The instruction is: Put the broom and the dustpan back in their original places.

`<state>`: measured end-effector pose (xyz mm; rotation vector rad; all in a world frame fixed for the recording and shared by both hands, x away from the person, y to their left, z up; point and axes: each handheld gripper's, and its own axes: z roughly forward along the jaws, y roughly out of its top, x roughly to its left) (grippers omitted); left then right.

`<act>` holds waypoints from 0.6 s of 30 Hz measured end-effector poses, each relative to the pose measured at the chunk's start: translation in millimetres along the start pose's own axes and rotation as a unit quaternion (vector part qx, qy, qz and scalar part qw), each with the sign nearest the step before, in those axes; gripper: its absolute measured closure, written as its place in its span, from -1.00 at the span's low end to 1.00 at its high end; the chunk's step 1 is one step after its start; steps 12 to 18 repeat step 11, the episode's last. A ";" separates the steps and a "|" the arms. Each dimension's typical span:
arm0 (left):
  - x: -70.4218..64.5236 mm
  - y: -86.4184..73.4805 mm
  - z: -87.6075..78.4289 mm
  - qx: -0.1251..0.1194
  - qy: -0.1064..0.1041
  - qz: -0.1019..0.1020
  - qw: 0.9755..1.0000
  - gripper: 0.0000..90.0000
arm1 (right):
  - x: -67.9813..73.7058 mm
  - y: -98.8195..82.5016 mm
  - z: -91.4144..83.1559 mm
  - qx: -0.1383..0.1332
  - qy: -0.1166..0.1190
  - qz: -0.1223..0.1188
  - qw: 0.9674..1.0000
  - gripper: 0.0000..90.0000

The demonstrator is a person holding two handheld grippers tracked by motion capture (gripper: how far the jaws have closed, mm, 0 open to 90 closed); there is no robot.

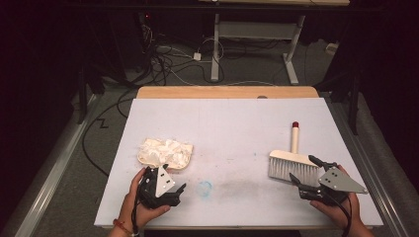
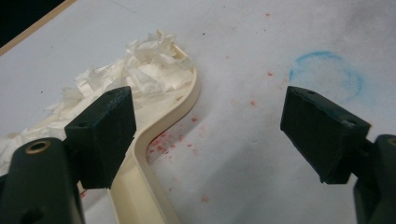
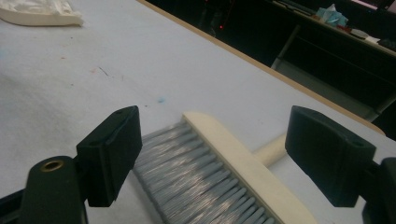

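White tabletop (image 1: 232, 123): cream dustpan (image 1: 148, 159) w/ paper scraps (image 1: 165, 150), grey-bristle brush (image 1: 291, 165); both tongs, left (image 1: 179, 190) & right (image 1: 303, 170), gape.

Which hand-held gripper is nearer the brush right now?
Right. The right hand-held gripper sits open at the brush bristles; the left hand-held gripper is across the table by the dustpan.

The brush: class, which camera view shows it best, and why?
The high view: the whole brush shows there, bristles, cream block and red-tipped handle. The right gripper view gives a close look at bristles and block between open jaws, the handle mostly hidden.
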<state>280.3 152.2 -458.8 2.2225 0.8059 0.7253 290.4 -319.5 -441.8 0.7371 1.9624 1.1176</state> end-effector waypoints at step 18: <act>-2.0 3.1 3.4 0.004 -0.005 0.004 1.000 -0.61 | -1.7 -0.3 1.1 0.002 -0.003 -0.002 1.000 -0.56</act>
